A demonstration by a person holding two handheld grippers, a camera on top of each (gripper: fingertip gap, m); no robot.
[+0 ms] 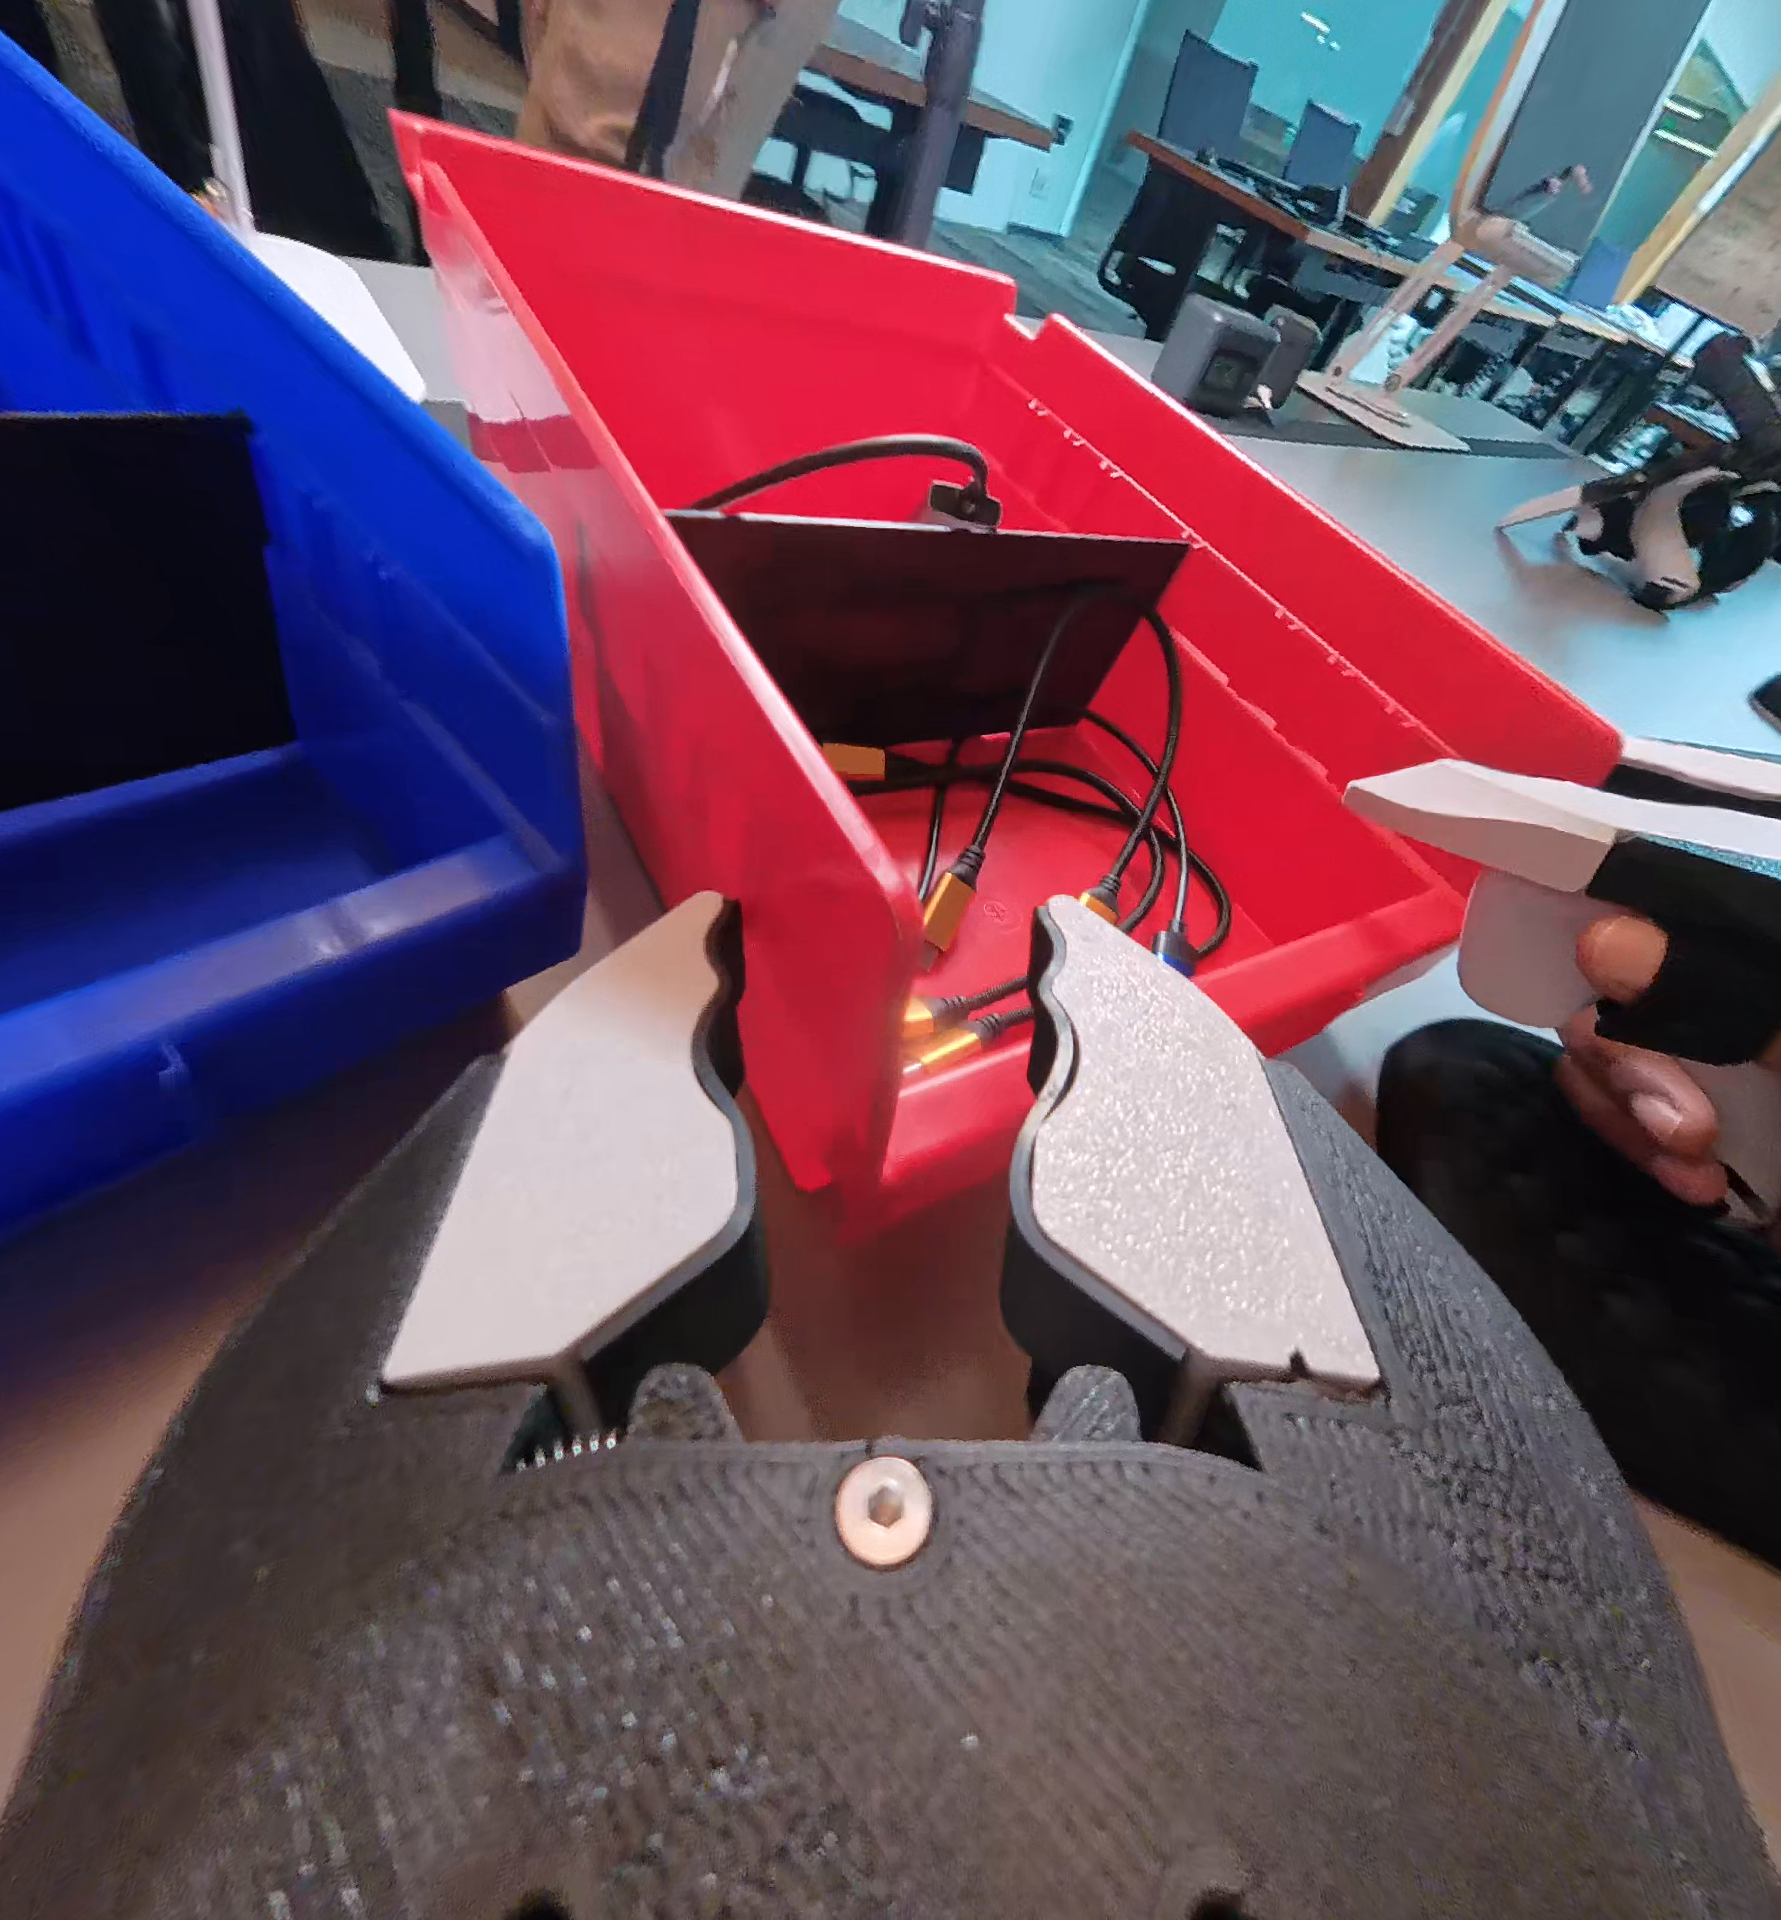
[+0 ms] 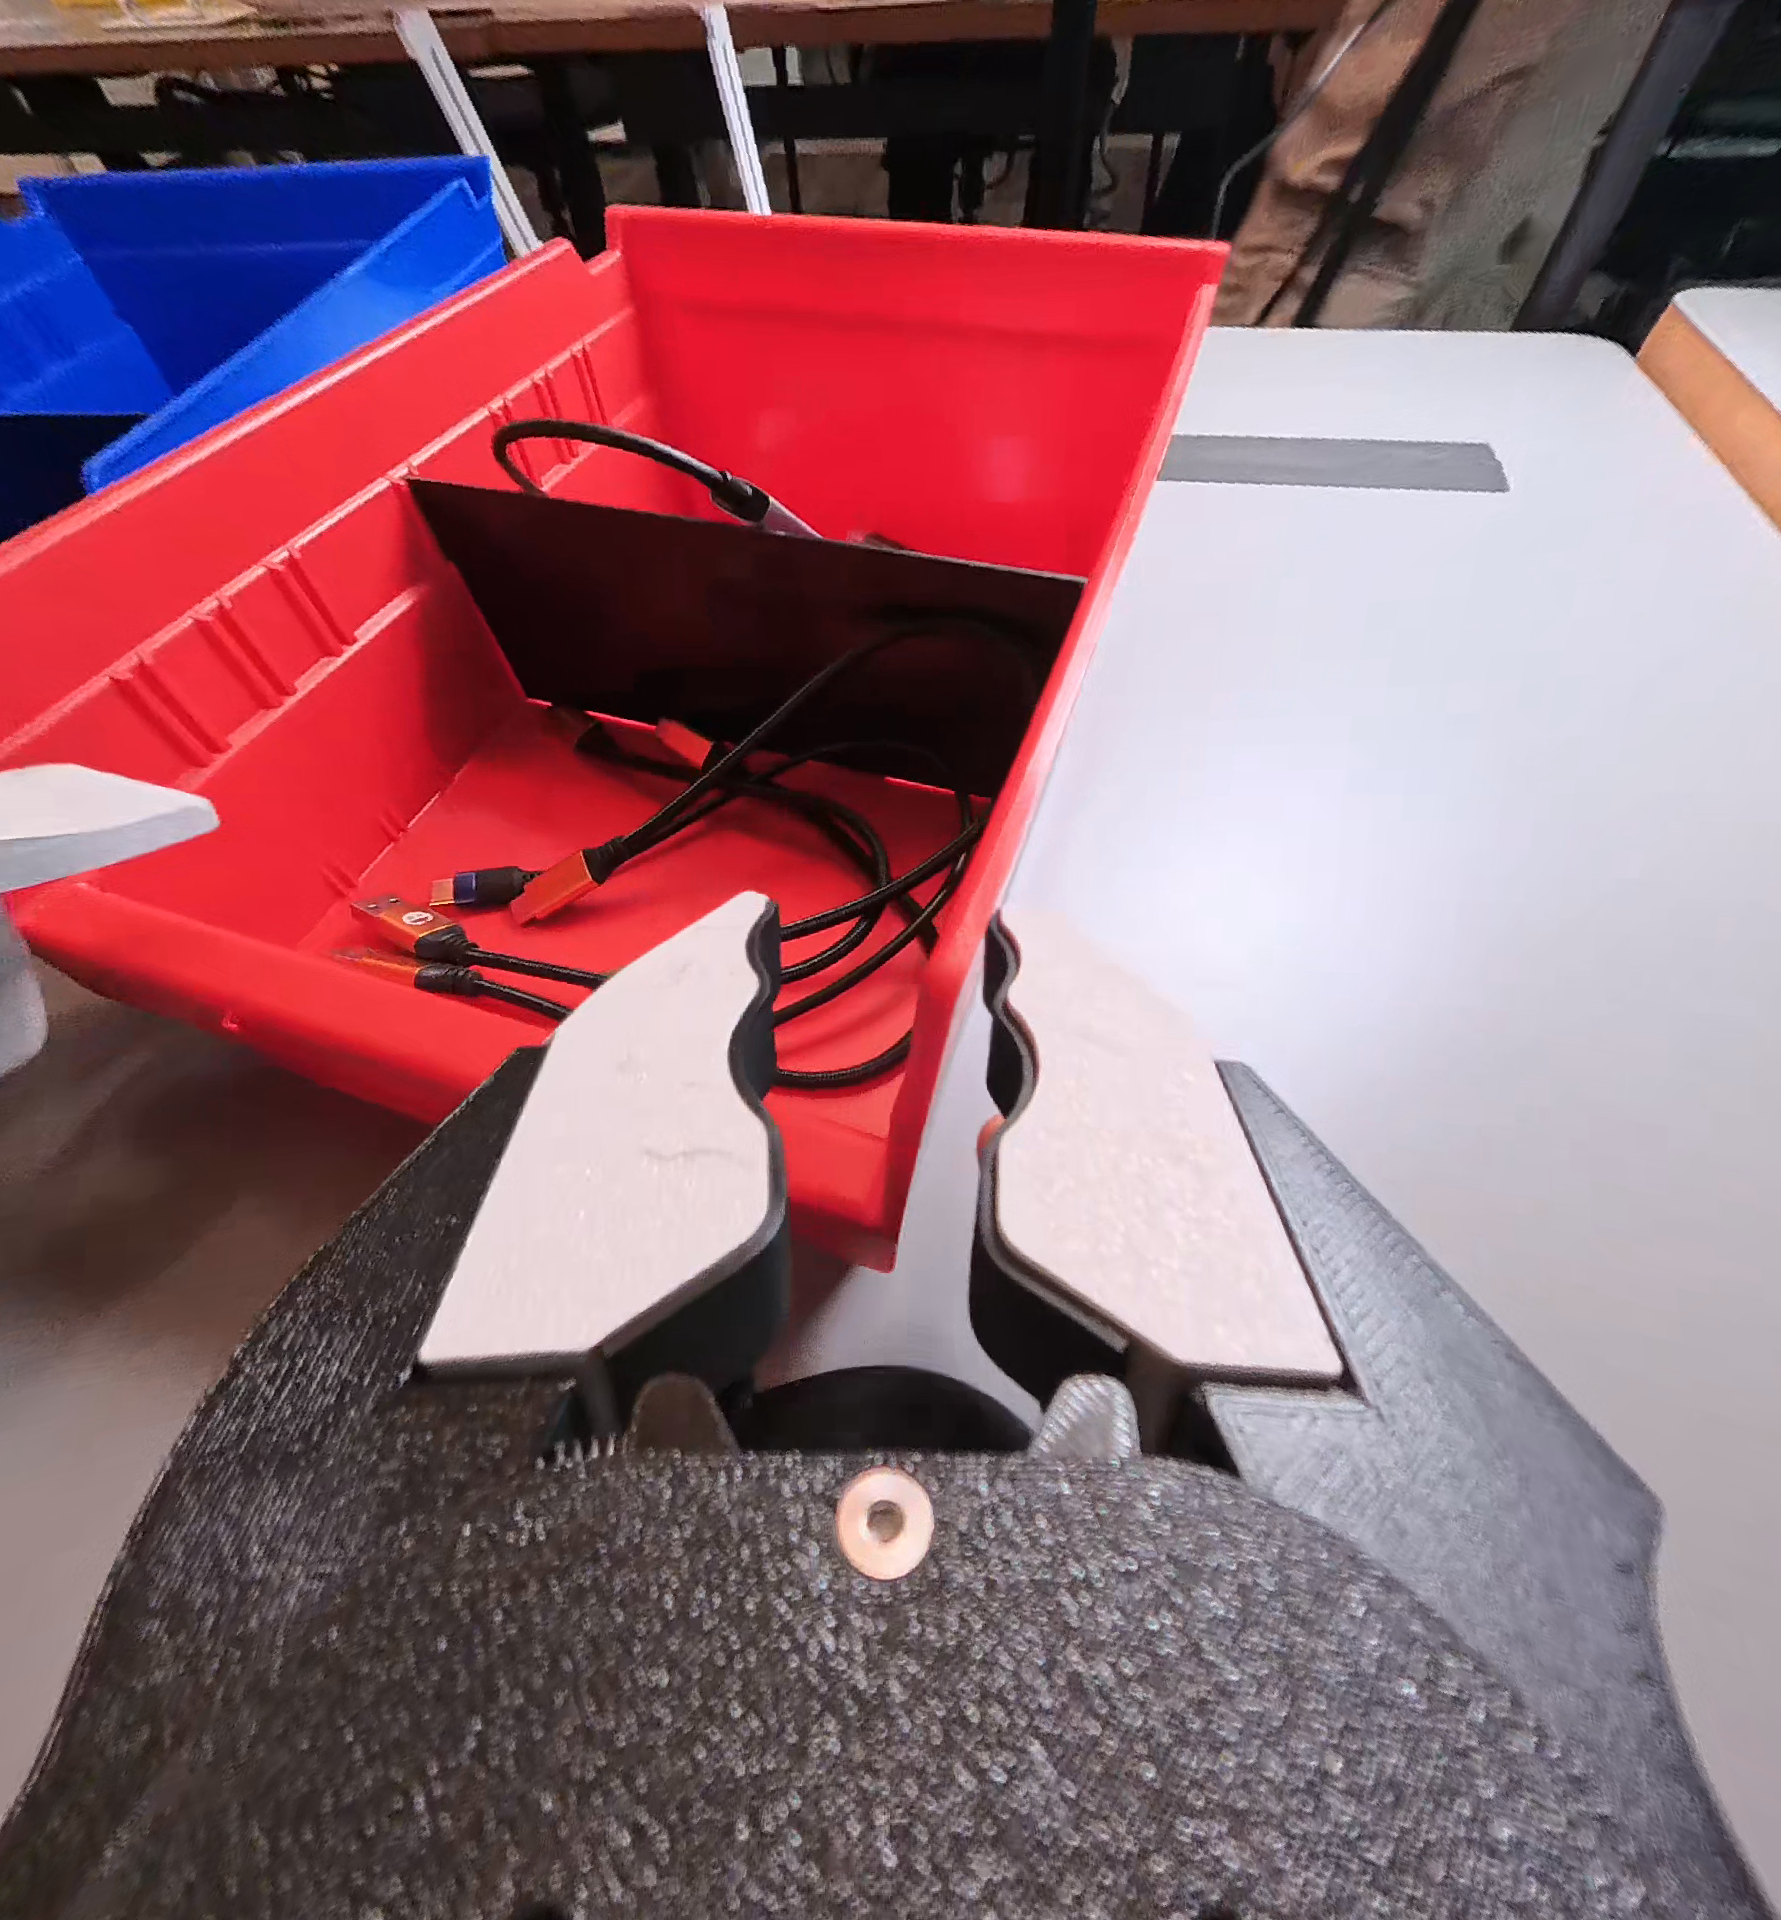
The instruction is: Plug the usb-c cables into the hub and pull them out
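Observation:
A red bin (image 1: 761, 364) holds several black braided cables with orange plugs (image 1: 943, 914) in its front part. A black divider (image 1: 896, 613) stands across it. Behind the divider lies the grey hub (image 1: 959, 504) with its own black lead. My left gripper (image 1: 881, 935) is open and empty, its fingers either side of the bin's near left corner. My right gripper (image 2: 881, 925) is open and empty, straddling the right wall of the bin (image 2: 865, 364). The cables (image 2: 553, 883), divider (image 2: 740, 623) and hub (image 2: 792, 520) also show in the right wrist view.
A blue bin (image 1: 242, 935) stands close on the red bin's left and also shows in the right wrist view (image 2: 242, 260). The right gripper (image 1: 1488, 831), held by a hand (image 1: 1644, 1091), is at the bin's front right. A grey tape strip (image 2: 1333, 462) lies on the grey table (image 2: 1437, 831).

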